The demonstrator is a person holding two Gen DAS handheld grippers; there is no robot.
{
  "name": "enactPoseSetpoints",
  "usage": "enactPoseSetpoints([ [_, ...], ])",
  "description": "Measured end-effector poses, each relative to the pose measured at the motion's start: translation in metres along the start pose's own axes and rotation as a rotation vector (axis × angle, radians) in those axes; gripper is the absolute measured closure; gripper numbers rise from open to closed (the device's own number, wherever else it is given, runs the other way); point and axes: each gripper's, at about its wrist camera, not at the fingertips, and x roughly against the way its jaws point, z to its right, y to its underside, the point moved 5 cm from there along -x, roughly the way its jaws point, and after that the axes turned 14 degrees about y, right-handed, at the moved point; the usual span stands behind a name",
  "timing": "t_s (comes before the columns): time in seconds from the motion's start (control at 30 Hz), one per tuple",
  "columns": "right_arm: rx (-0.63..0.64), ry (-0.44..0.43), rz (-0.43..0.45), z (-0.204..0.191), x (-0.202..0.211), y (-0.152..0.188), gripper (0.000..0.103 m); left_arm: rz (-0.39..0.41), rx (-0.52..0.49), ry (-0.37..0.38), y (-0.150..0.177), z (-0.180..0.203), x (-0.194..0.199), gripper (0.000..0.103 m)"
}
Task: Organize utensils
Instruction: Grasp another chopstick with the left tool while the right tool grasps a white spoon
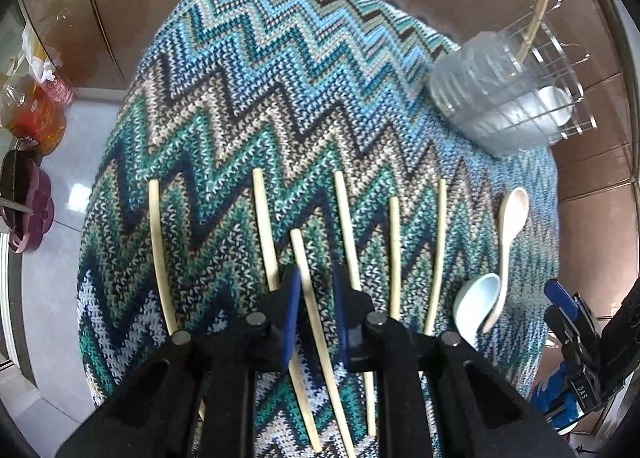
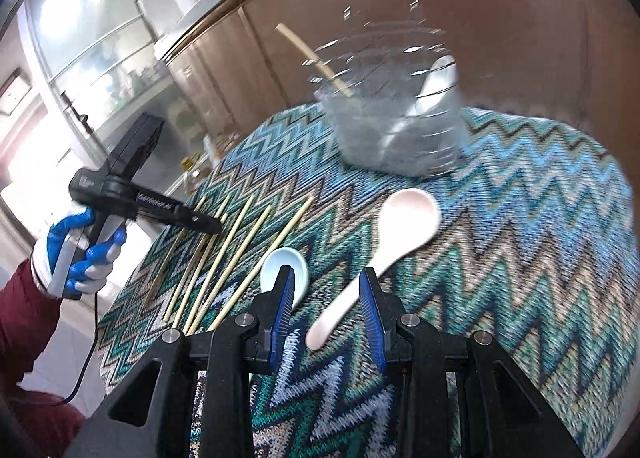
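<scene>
Several pale chopsticks [image 1: 264,225] lie side by side on a zigzag knitted cloth [image 1: 280,77]. My left gripper [image 1: 316,278] is open, its jaws on either side of one chopstick [image 1: 308,290]. A pink spoon [image 1: 510,230] and a light blue spoon [image 1: 476,304] lie to the right. My right gripper [image 2: 326,278] is open above the pink spoon's [image 2: 400,225] handle, with the blue spoon [image 2: 285,268] by its left finger. A clear holder [image 2: 392,125] at the back holds a chopstick [image 2: 312,57] and a white spoon [image 2: 438,77].
The cloth covers a round table [image 1: 56,290]. Bottles and jars [image 1: 32,113] stand beyond its left edge. Brown cabinets [image 2: 520,17] stand behind. The left gripper [image 2: 160,209], held in a gloved hand, shows over the chopsticks [image 2: 236,246] in the right wrist view.
</scene>
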Motion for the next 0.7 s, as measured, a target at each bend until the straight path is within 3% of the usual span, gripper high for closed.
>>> enactPoseSetpoints([
  [0.17,0.093,-0.088,-0.072,-0.019,-0.029,-0.007,0.069,-0.024,0.017,0.0,-0.001,-0.001,-0.008,0.09],
  [0.43,0.226,-0.12,-0.177,-0.036,-0.075,-0.014,0.069,-0.049,0.048,0.001,-0.006,-0.008,-0.008,0.093],
  [0.47,0.241,-0.129,-0.188,-0.037,-0.078,-0.014,0.071,-0.051,0.049,-0.002,-0.007,-0.01,-0.007,0.093],
  [0.53,0.273,-0.142,-0.202,-0.04,-0.083,-0.015,0.087,-0.053,0.047,-0.013,-0.008,-0.01,-0.006,0.093],
  [0.6,0.31,-0.146,-0.2,-0.044,-0.085,-0.015,0.096,-0.052,0.047,-0.022,-0.009,-0.008,-0.008,0.093],
  [0.7,0.368,-0.145,-0.171,-0.051,-0.081,-0.015,0.096,-0.045,0.058,-0.021,-0.004,-0.006,-0.01,0.097],
])
